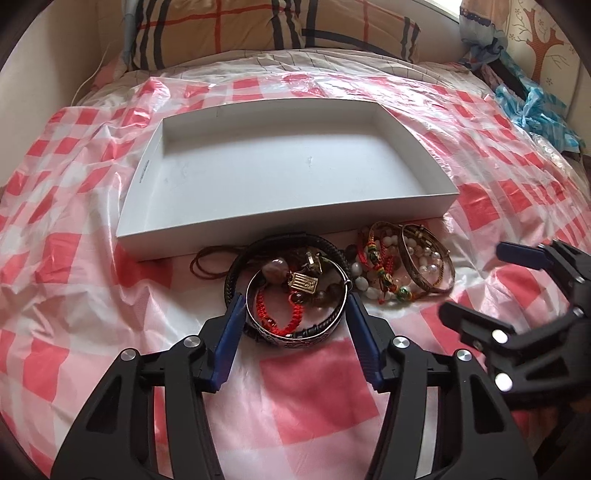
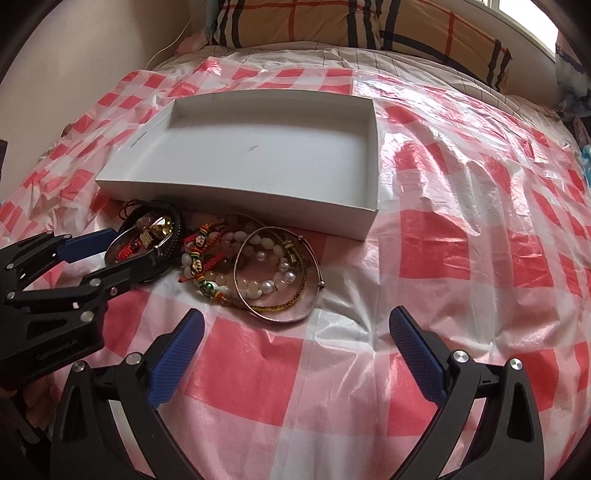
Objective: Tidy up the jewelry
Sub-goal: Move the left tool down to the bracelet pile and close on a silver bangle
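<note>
A pile of jewelry lies on the checked plastic sheet in front of an empty white box (image 1: pixel 406 199) (image 2: pixel 332 218). My left gripper (image 1: pixel 295 306) straddles a wide silver bangle (image 1: pixel 295 338), its blue pads touching both sides; a black braided bracelet (image 1: pixel 231 273), red cord and brass charm (image 1: pixel 303 285) lie with it. In the right wrist view the left gripper (image 2: pixel 122 247) is at the same bangle (image 2: pixel 114 243). My right gripper (image 2: pixel 295 328) is open and empty, just short of a thin metal bangle (image 2: pixel 317 266) with pearl and bead bracelets (image 2: pixel 273 284). The right gripper also shows in the left wrist view (image 1: pixel 480 280).
The red-and-white plastic sheet (image 2: pixel 461 240) covers a bed. A plaid pillow (image 1: pixel 258 29) lies behind the box. Blue plastic bags (image 1: pixel 532 110) sit at the far right. A white cable (image 1: pixel 88 77) hangs at the far left.
</note>
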`<state>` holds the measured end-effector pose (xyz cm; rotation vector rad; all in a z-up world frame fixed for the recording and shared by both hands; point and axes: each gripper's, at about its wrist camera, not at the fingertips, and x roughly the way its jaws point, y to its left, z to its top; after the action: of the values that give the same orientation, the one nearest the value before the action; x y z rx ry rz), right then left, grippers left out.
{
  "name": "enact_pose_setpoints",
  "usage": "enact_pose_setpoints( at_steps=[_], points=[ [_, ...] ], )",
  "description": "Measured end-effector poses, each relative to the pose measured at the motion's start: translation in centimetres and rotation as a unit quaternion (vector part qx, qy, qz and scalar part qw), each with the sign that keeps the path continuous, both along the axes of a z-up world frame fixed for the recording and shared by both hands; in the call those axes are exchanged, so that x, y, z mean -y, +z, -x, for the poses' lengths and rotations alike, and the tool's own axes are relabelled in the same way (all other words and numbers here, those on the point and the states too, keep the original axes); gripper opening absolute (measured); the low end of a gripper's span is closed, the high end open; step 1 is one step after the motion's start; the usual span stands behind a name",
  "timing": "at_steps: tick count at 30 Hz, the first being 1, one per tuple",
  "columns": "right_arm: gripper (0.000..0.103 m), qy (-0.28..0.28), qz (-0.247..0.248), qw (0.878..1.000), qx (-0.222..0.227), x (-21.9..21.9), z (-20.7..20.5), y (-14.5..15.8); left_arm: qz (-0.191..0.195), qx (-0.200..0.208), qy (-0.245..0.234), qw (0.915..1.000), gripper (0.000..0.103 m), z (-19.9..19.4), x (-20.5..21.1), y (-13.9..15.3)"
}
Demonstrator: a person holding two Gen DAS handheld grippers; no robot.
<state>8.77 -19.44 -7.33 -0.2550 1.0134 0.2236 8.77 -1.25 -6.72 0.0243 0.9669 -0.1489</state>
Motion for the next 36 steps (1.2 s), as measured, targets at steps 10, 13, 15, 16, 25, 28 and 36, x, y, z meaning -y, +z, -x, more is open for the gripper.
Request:
enact_pose_setpoints(
  at_steps=[10, 13, 15, 16, 25, 28, 36],
  points=[
    [0.096, 0.021, -0.051, 0.998, -0.035, -0.3, -3.7, -2.2, 0.043, -0.018, -0.022, 0.9987, 0.053, 1.3, -3.0, 1.4],
    [0.091, 0.031, -0.059, 0.997, -0.035, -0.7, -3.8, -2.4, 0.048, -0.017, -0.037, 0.998, 0.053, 1.8, -3.2, 1.8],
    [0.079, 0.039, -0.067, 0.996, -0.034, -0.9, -3.7, -2.3, 0.046, -0.018, -0.045, 0.9977, 0.053, 2.0, -3.3, 1.9],
    [0.072, 0.04, -0.073, 0.996, -0.036, -0.9, -3.7, -2.3, 0.043, -0.02, -0.047, 0.9978, 0.053, 2.1, -3.3, 1.8],
    [0.056, 0.033, -0.098, 0.994, -0.039, -0.5, -2.8, -1.8, 0.037, -0.046, -0.077, 0.9953, 0.054, 2.4, -3.6, 0.8],
    [0.067, 0.035, -0.098, 0.994, -0.041, -0.6, -2.6, -1.7, 0.029, -0.049, -0.076, 0.9955, 0.058, 2.4, -3.4, 0.4],
    [0.076, 0.047, -0.095, 0.994, -0.04, -1.3, -2.4, -2.0, 0.013, -0.035, -0.061, 0.9974, 0.067, 2.0, -3.1, 0.2]
  ],
)
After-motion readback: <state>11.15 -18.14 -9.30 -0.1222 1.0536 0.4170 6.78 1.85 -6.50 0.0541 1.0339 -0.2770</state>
